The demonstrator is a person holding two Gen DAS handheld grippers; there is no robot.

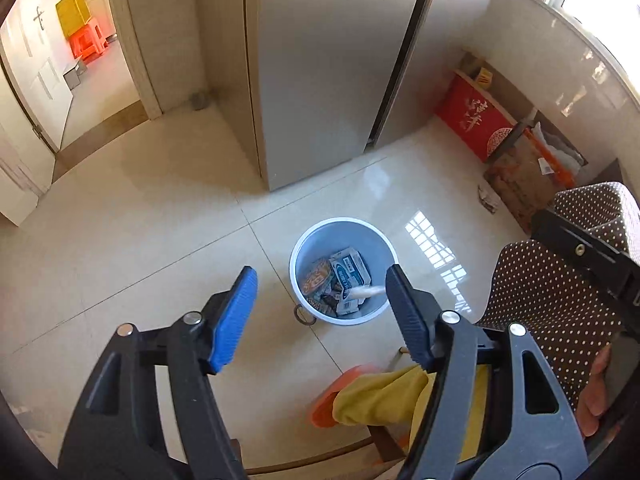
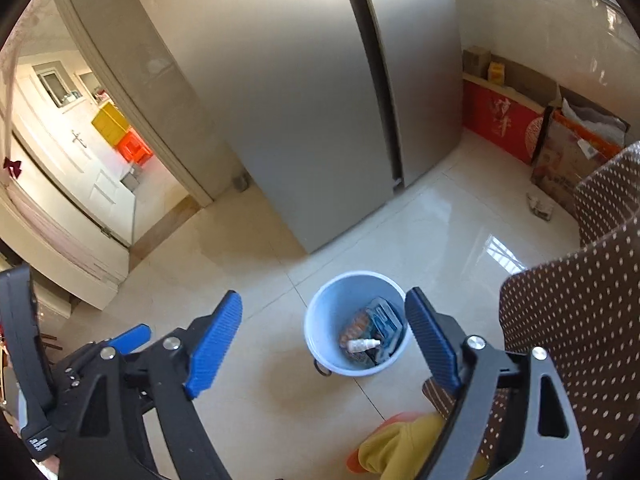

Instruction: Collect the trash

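Observation:
A light blue bin [image 1: 306, 240] stands on the tiled floor and also shows in the right wrist view [image 2: 332, 300]. Inside lie flattened packets [image 1: 350, 272] and a small white bottle [image 2: 362, 344], which also shows in the left wrist view [image 1: 366, 292]. My left gripper [image 1: 320, 312] is open and empty, held above and in front of the bin. My right gripper [image 2: 324, 336] is open and empty, also above the bin. A crumpled bit of trash [image 2: 540, 206] lies on the floor by the boxes at the right, also in the left wrist view [image 1: 488, 198].
A steel fridge [image 2: 304, 100] stands behind the bin. A red box [image 1: 472, 116] and cardboard boxes [image 2: 568, 160] line the right wall. A doorway [image 1: 92, 80] opens at the left. The person's dotted sleeve [image 2: 580, 320] and orange slipper [image 1: 332, 396] are near.

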